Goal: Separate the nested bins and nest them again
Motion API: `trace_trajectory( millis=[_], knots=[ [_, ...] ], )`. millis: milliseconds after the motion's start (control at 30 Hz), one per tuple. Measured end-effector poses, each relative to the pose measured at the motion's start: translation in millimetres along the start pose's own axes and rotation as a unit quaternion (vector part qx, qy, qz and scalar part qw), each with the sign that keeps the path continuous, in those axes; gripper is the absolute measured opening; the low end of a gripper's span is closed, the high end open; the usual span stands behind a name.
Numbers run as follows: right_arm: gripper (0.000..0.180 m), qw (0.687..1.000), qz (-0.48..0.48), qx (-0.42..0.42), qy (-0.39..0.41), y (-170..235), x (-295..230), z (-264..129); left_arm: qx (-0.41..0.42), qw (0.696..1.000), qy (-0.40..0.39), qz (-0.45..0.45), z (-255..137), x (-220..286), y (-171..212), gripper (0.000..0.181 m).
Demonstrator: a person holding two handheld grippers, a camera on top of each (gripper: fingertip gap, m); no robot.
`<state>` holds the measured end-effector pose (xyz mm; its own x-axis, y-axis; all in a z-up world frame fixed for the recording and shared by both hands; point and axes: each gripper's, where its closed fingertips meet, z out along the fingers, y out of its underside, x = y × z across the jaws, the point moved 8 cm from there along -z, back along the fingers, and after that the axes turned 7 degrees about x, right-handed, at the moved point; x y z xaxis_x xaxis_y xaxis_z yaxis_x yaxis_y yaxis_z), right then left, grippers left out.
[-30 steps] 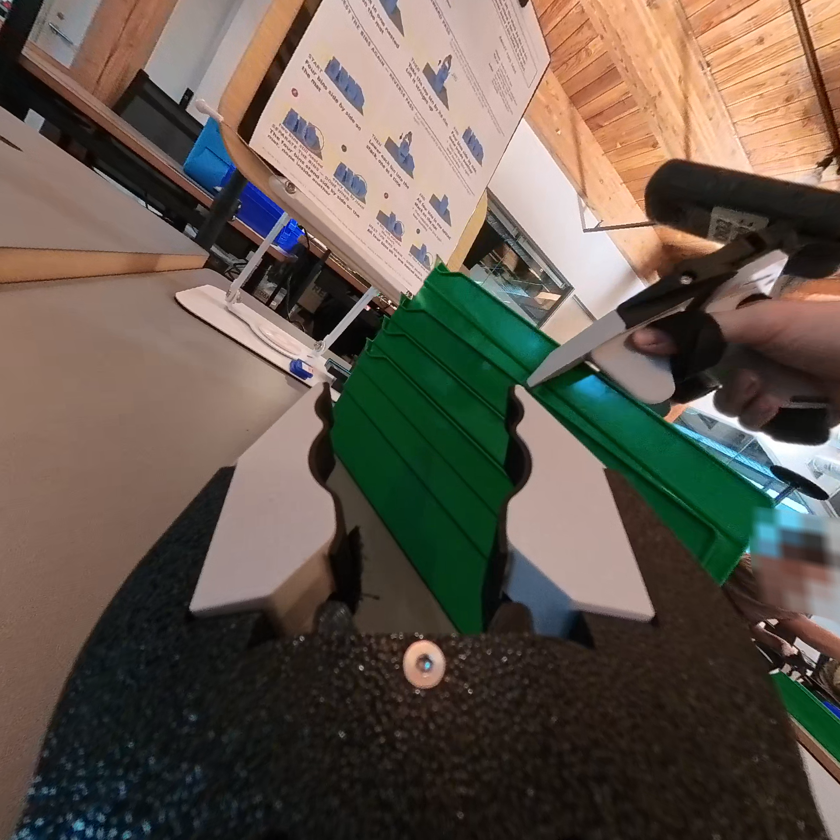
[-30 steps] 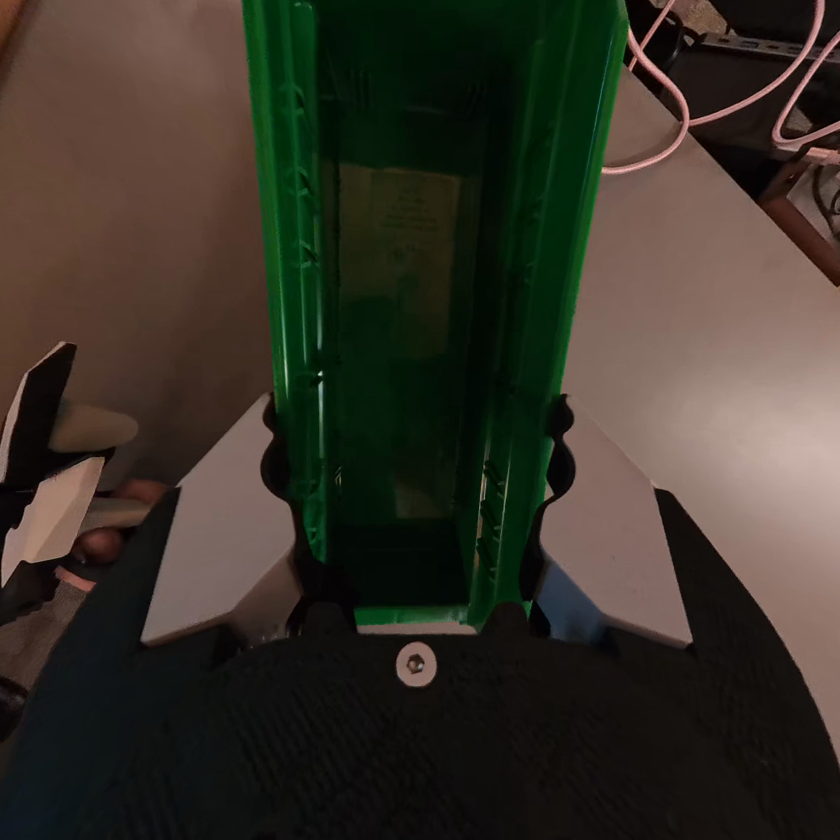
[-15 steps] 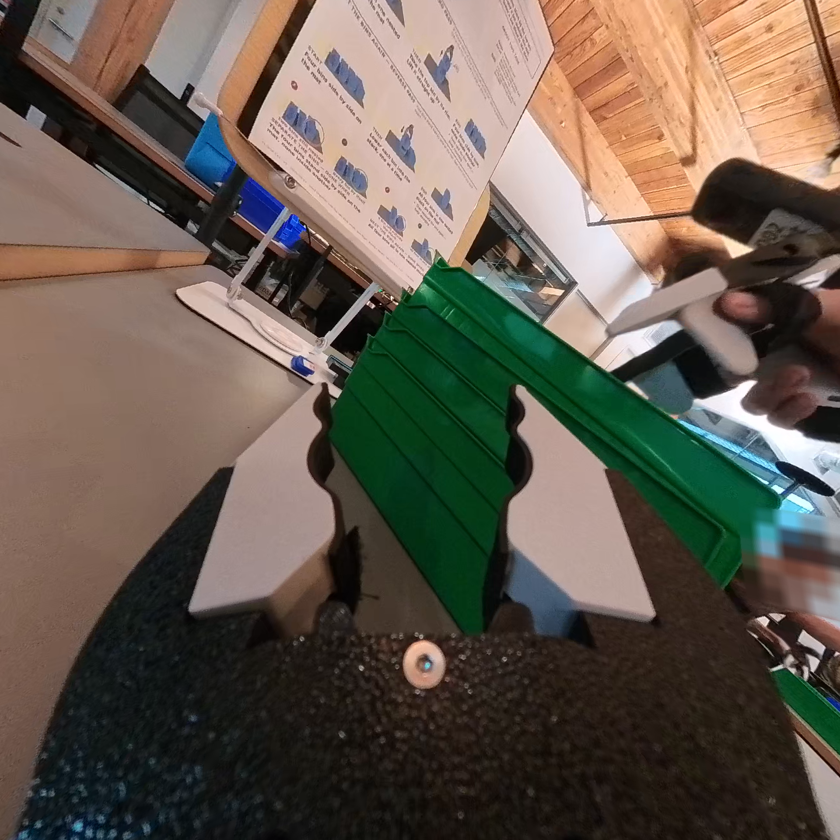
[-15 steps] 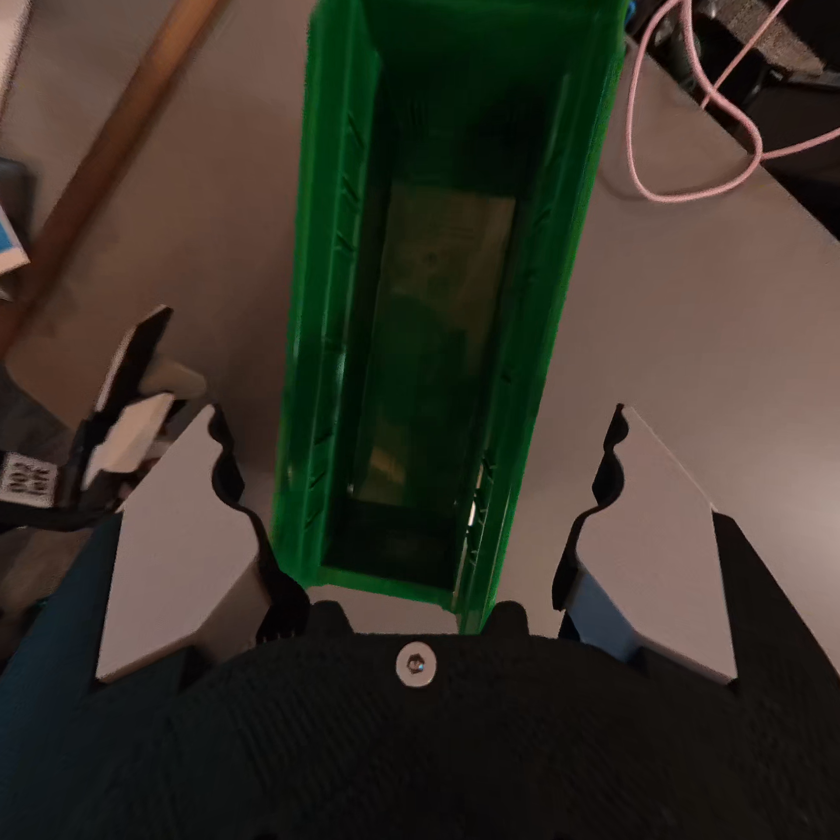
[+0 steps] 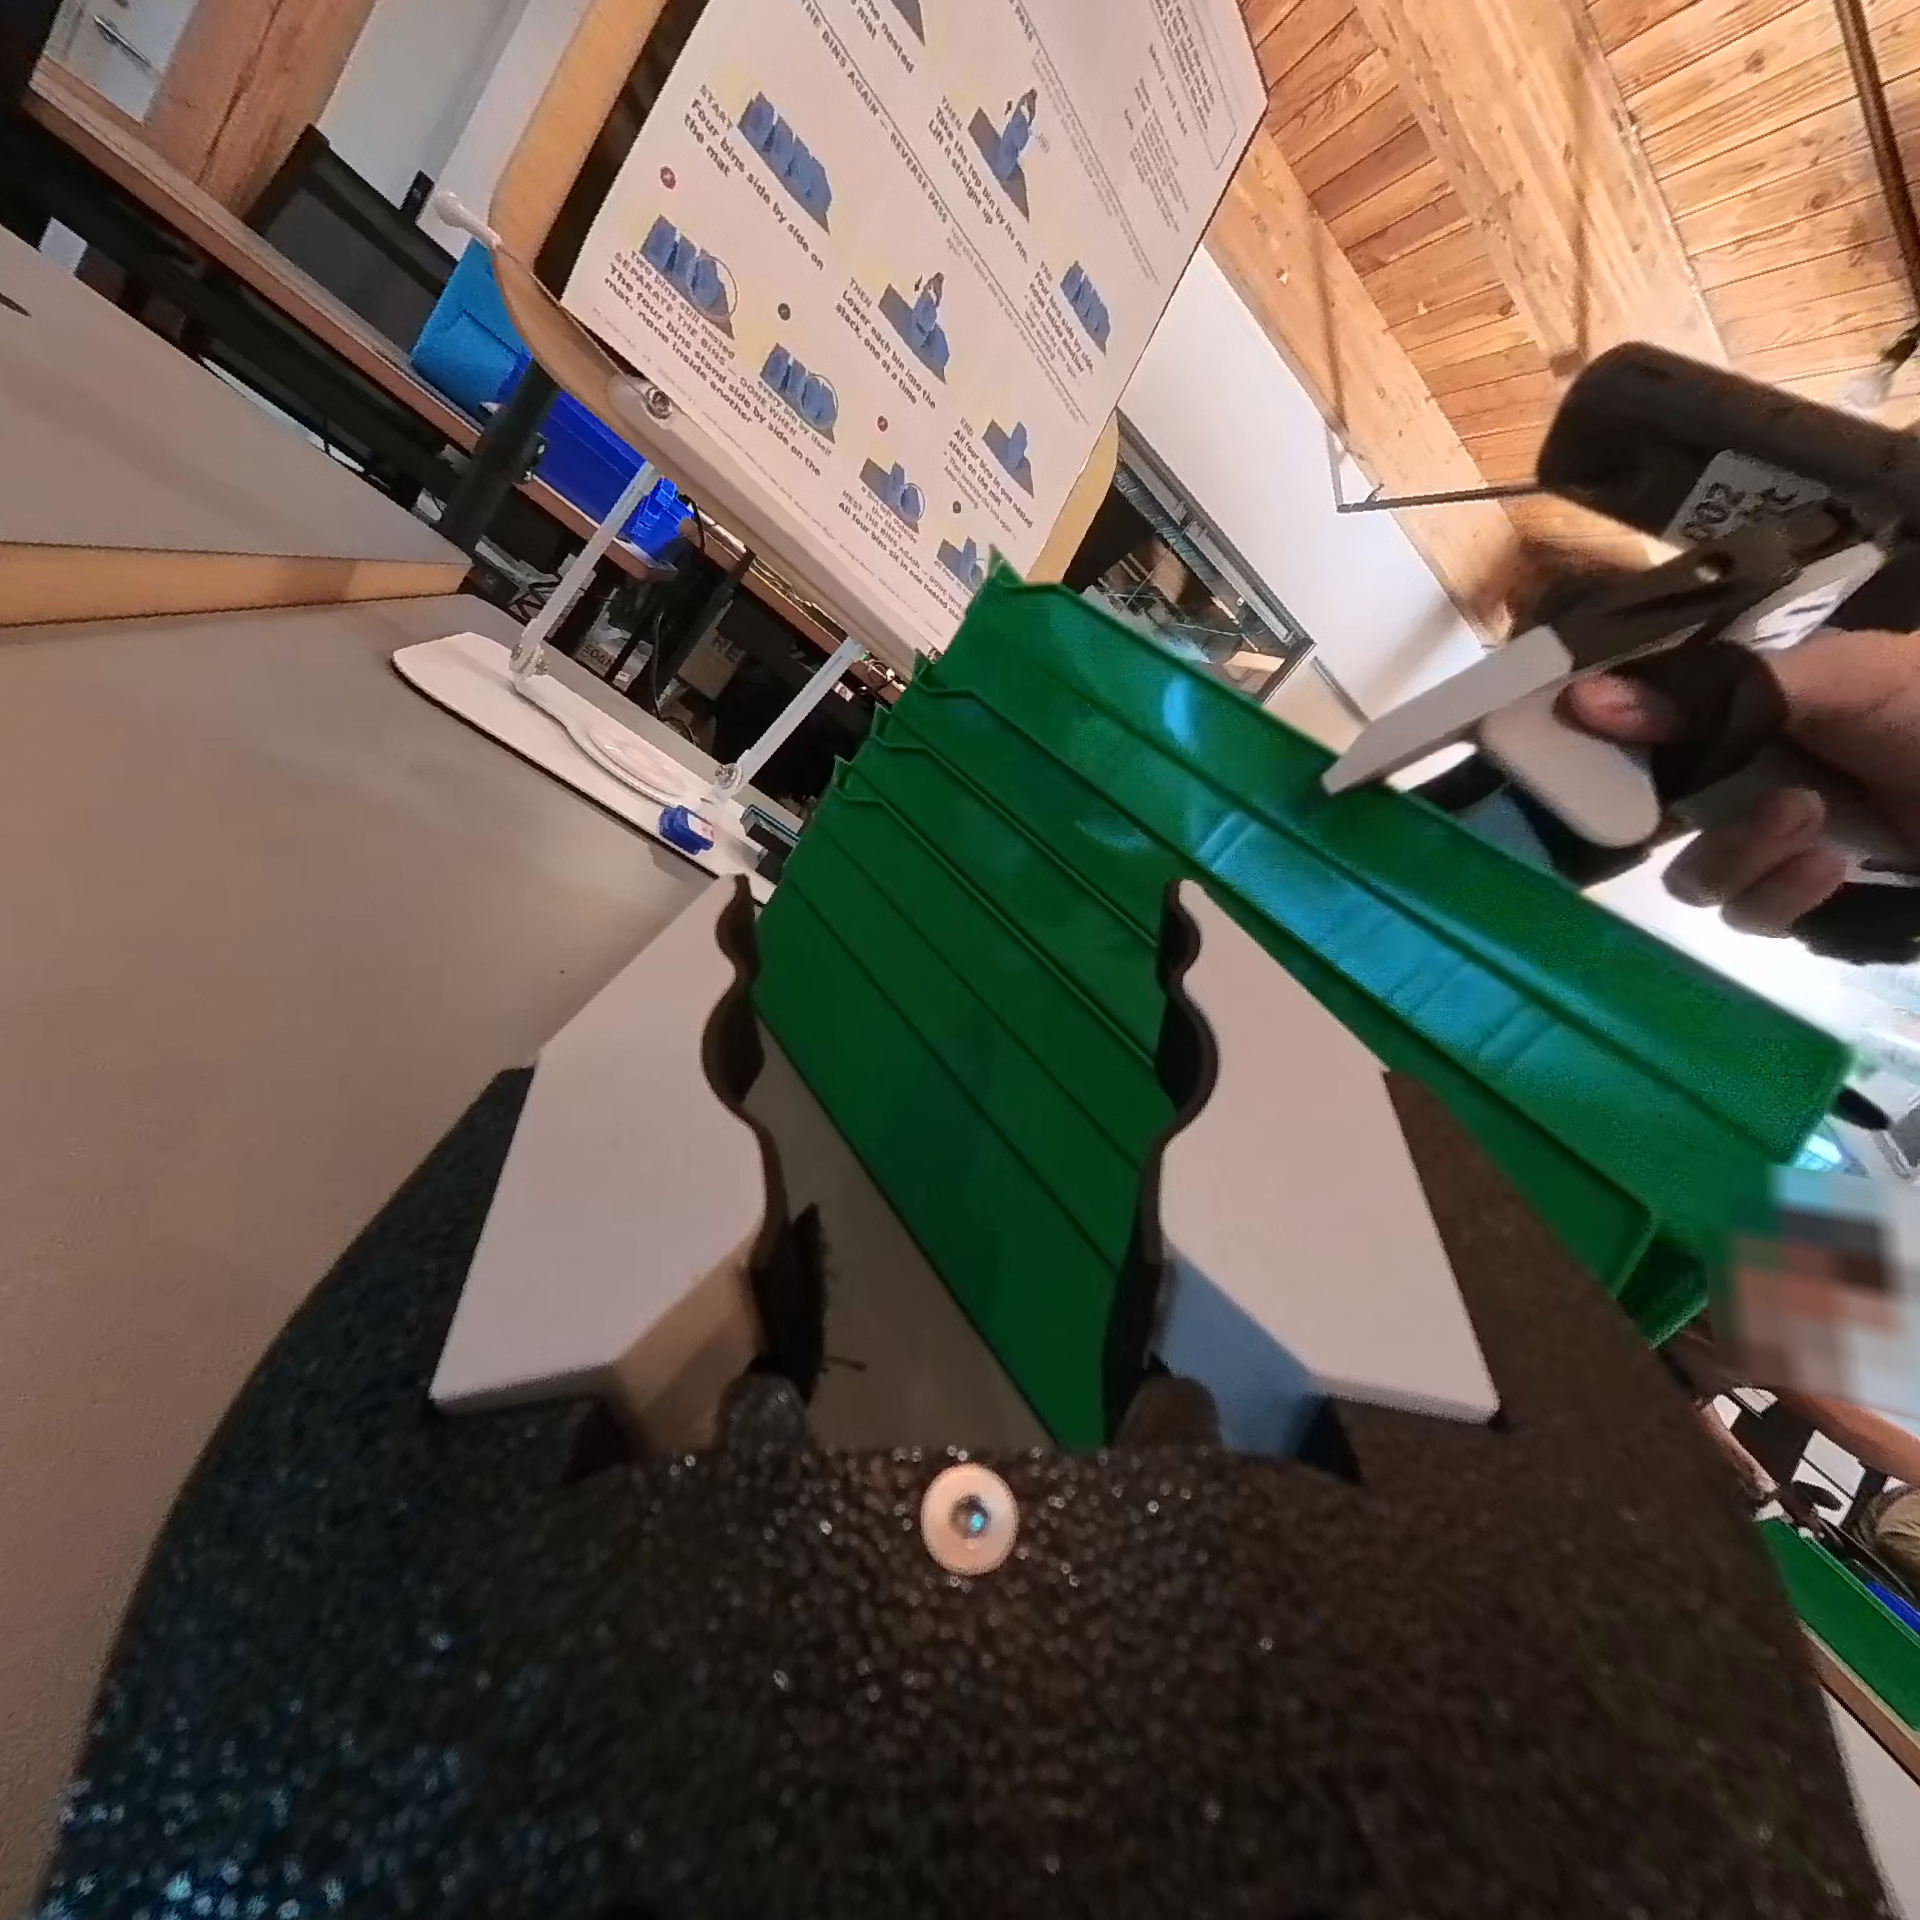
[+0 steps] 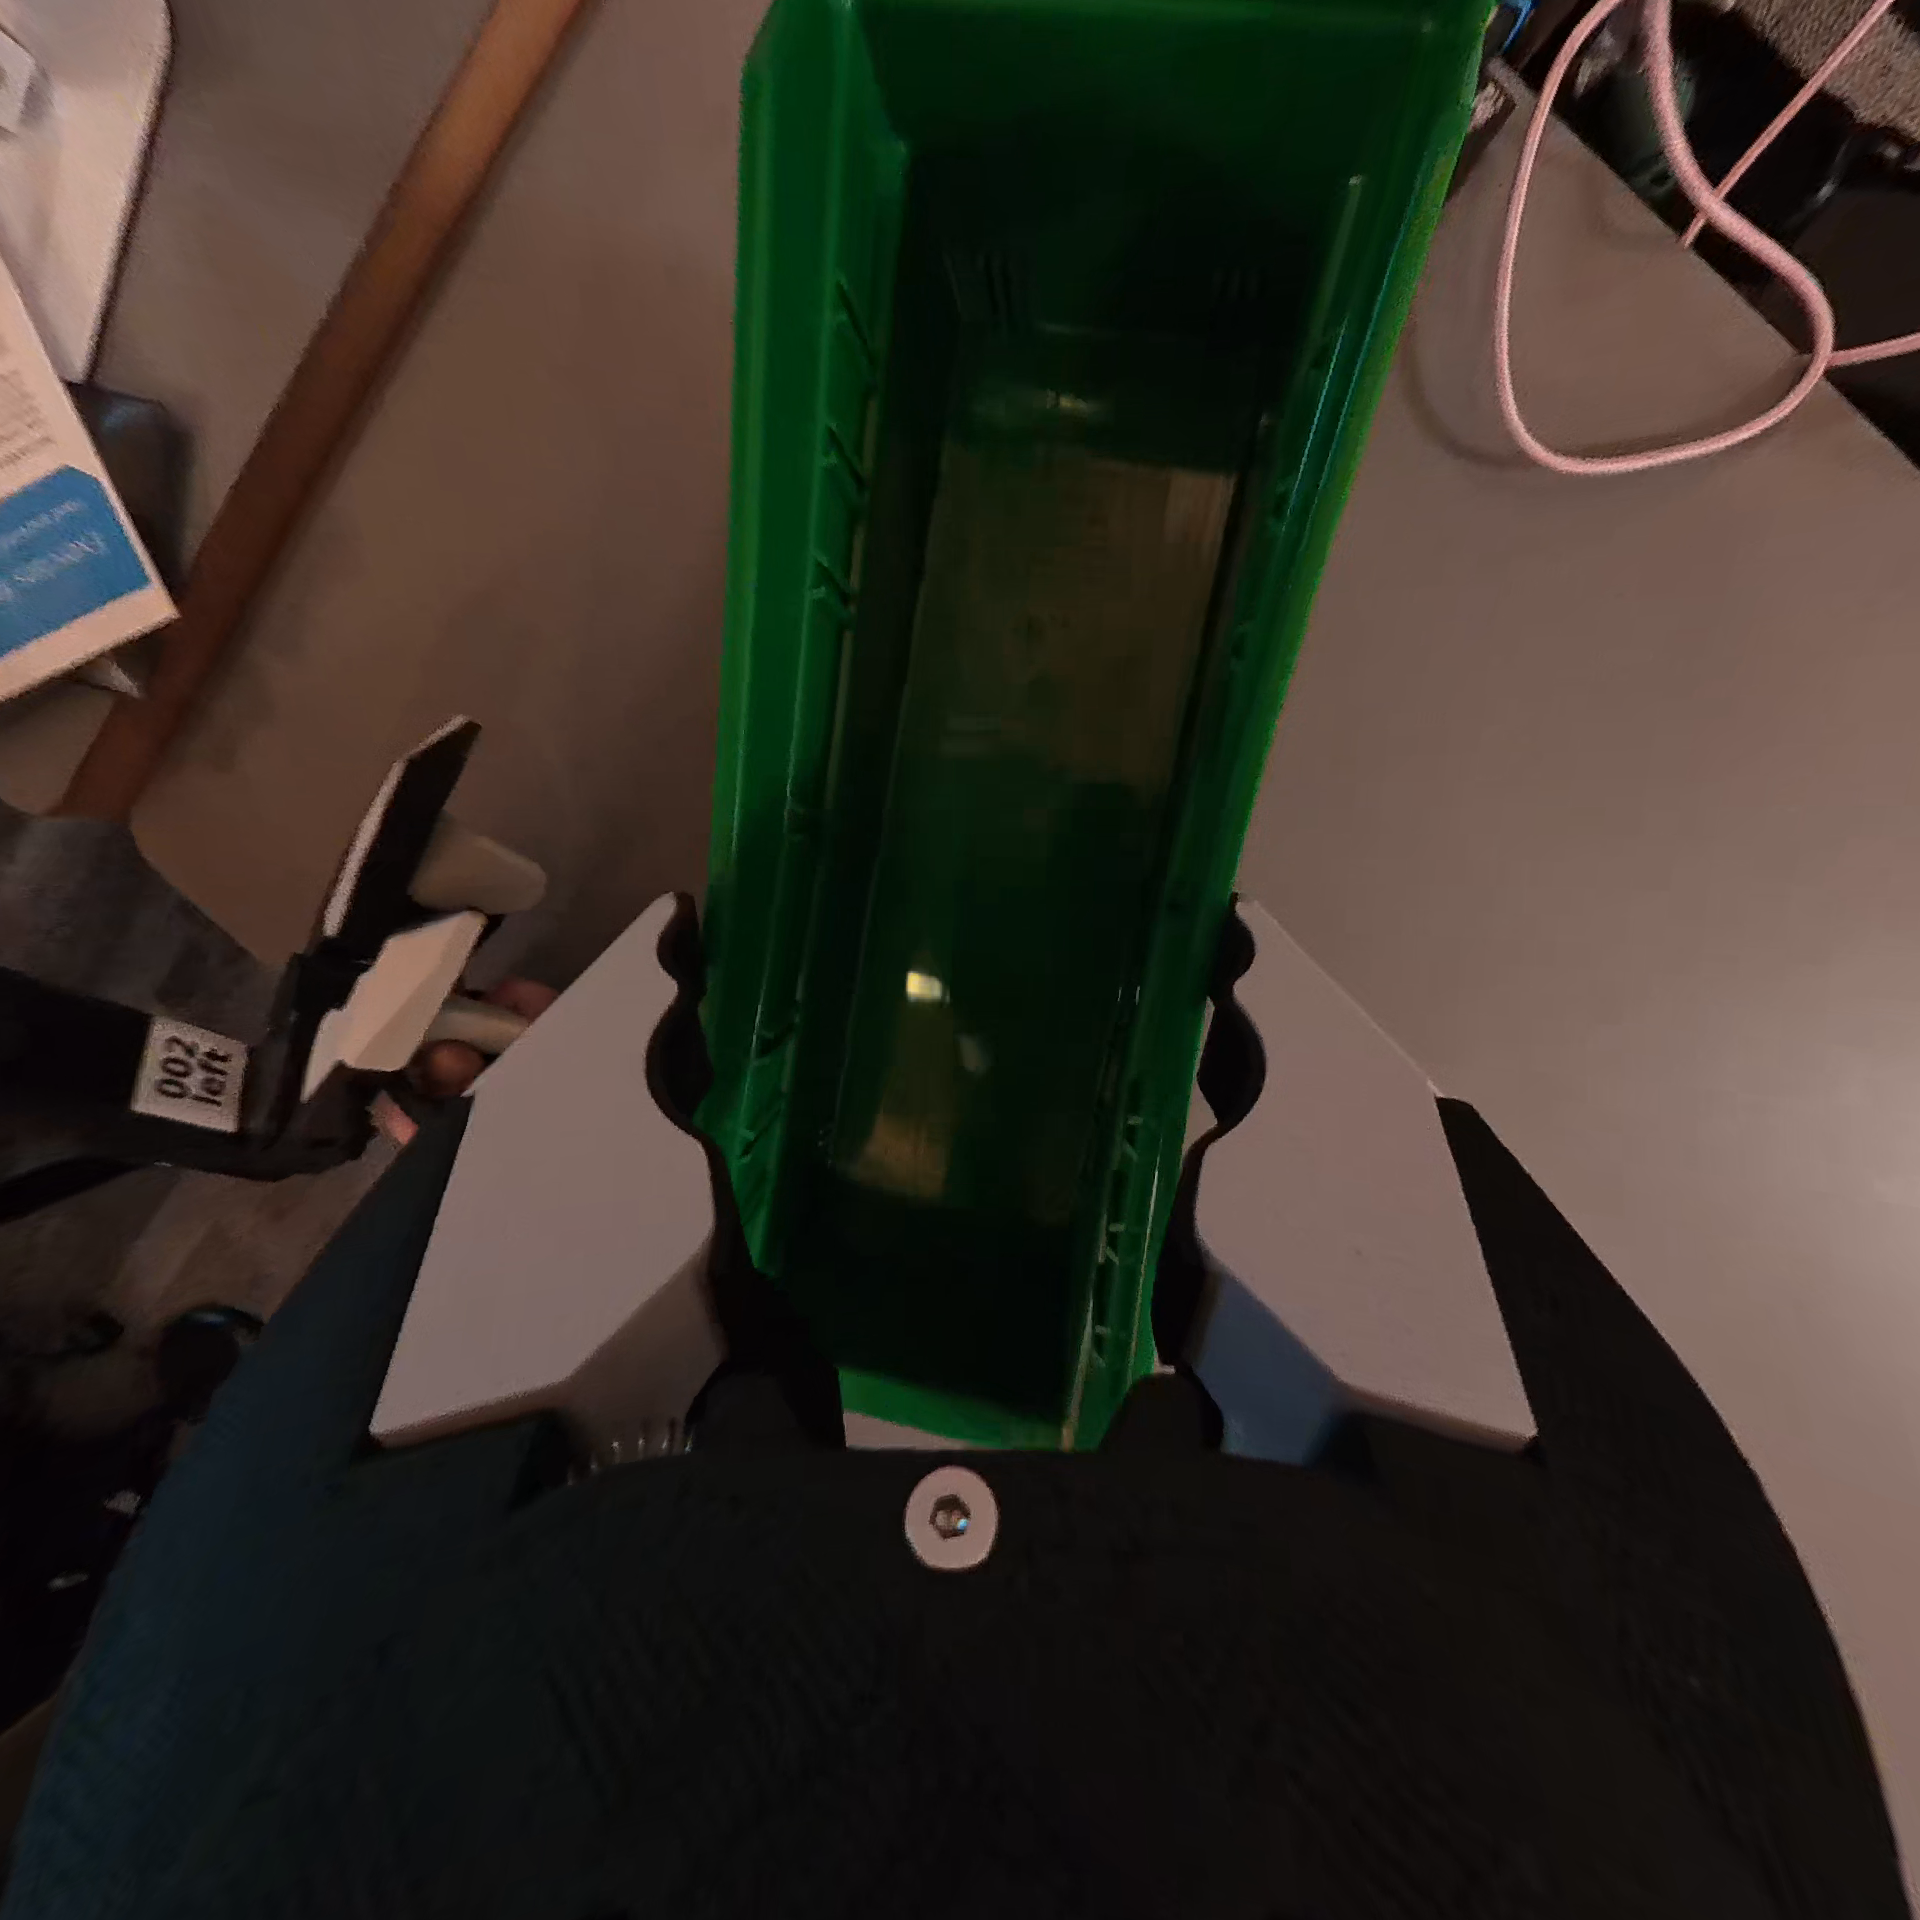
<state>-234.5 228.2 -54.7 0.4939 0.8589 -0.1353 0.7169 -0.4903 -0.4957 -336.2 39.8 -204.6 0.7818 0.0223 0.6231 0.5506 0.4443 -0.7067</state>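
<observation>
Several green bins lie nested on the grey table. My left gripper is open, low at the table, with the stack's lower side between its jaws; the right finger touches the stack and a gap shows at the left finger. My right gripper is shut across the near end of the top green bin and looks down into it. In the left wrist view the top bin stands tilted up off the stack, with the right gripper at its rim. The left gripper also shows beside the bin.
An instruction board on a white stand base stands behind the stack. A pink cable lies at the table's far right edge. A blue and white box and a wooden strip are at the left.
My right gripper opened and lifted off the bin half a second ago, then came back and shut on the top bin's end. That bin now stands raised off the stack. My left gripper stayed put.
</observation>
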Motion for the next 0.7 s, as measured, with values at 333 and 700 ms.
trace_trajectory(
  millis=[333, 700],
  knots=[
    [0.097, 0.994, 0.023, 0.101, -0.022, -21.0, 28.0, -97.9, -0.002, 1.0, 0.001, -0.003, 0.2, -0.6, 0.9, 0.076],
    [0.096, 0.975, 0.151, 0.134, 0.089, 93.1, 228.6, -173.5, -0.006, 1.0, -0.004, 0.003, 0.7, 0.3, 2.5, 0.076]
  ],
)
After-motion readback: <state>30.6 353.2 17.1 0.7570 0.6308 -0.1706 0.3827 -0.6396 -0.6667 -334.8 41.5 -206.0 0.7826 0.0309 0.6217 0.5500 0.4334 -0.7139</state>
